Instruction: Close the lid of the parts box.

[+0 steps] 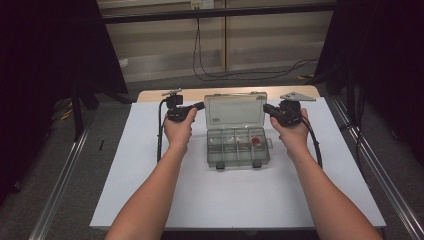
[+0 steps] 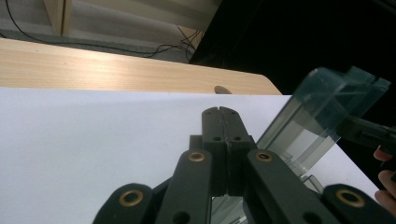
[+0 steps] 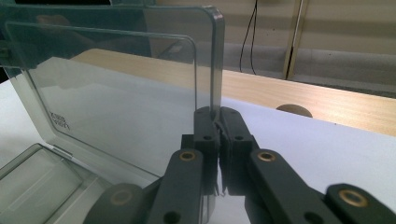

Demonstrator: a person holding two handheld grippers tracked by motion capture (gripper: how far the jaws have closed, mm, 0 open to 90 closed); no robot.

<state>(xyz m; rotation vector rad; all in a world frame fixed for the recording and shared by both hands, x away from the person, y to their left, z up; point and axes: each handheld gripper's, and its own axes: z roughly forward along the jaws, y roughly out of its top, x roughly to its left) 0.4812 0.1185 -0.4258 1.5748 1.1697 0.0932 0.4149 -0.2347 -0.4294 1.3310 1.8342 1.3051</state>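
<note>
A clear, smoky-grey plastic compartment box (image 1: 238, 146) lay near the middle of the white-covered desk (image 1: 150, 195), its transparent hinged lid (image 1: 235, 109) standing open and nearly upright at the far side. A small printed label (image 3: 59, 120) sat at a lower corner of the lid; in the right gripper view it appeared as two short lines seen mirrored through the plastic, too small and blurred to read. In the tray, a small round red piece (image 1: 257, 140) lay in a compartment at the right; the contents of the other compartments were pale and hard to make out. The right gripper (image 1: 272, 110) had its black jaws pinched on the lid's right edge, the plastic visibly clamped between them in its own view. The left gripper (image 1: 198, 106) had its jaws pressed fully together with nothing between them, its tips just beside the lid's left edge; whether they touched the lid could not be told. In the left gripper view the box was cut off at the right border, and fingers of the right hand (image 2: 386, 179) showed at the edge. Bare pale wood (image 1: 150, 94) showed at the desk's far end.
</note>
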